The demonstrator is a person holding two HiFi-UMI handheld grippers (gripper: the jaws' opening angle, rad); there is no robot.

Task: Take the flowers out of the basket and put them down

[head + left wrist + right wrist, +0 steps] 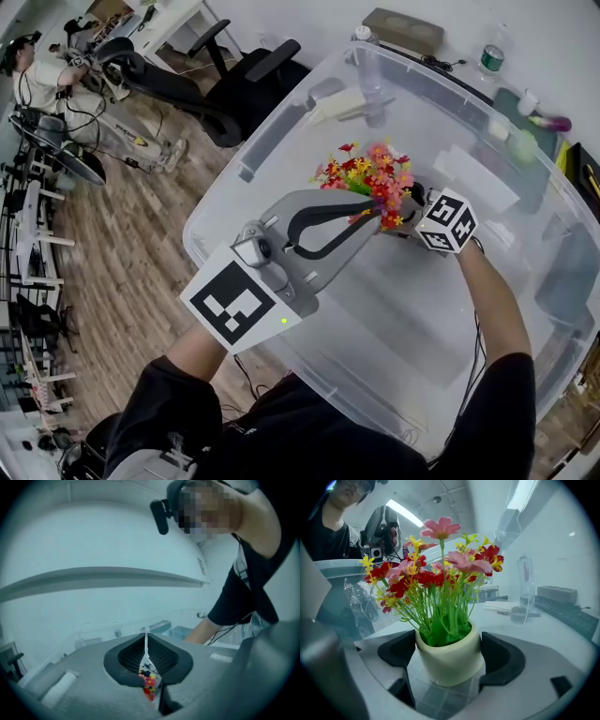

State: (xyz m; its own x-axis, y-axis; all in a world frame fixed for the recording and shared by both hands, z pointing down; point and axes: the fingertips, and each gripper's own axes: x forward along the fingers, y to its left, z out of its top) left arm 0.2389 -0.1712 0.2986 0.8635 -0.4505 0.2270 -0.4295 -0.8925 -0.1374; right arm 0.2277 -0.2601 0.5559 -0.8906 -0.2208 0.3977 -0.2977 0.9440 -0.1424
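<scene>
A bunch of red, pink and yellow artificial flowers [370, 178] stands in a small cream pot [450, 665]. It is inside a large clear plastic bin [211, 220]. My right gripper [408, 214] is shut on the pot, one dark pad against each side, and the flowers [436, 569] rise upright in front of its camera. My left gripper [373, 216] reaches in from the left with its tips beside the lower blooms. Its jaws are shut, and I see nothing held between them. In the left gripper view the flowers [149, 684] show only as a sliver past the closed pads.
The bin fills the middle of the head view, with wooden floor [131, 225] to its left. Black office chairs [234, 84] stand beyond it. A water bottle [489, 58] and a flat brown pad [403, 30] lie at the back. A person [37, 70] sits far left.
</scene>
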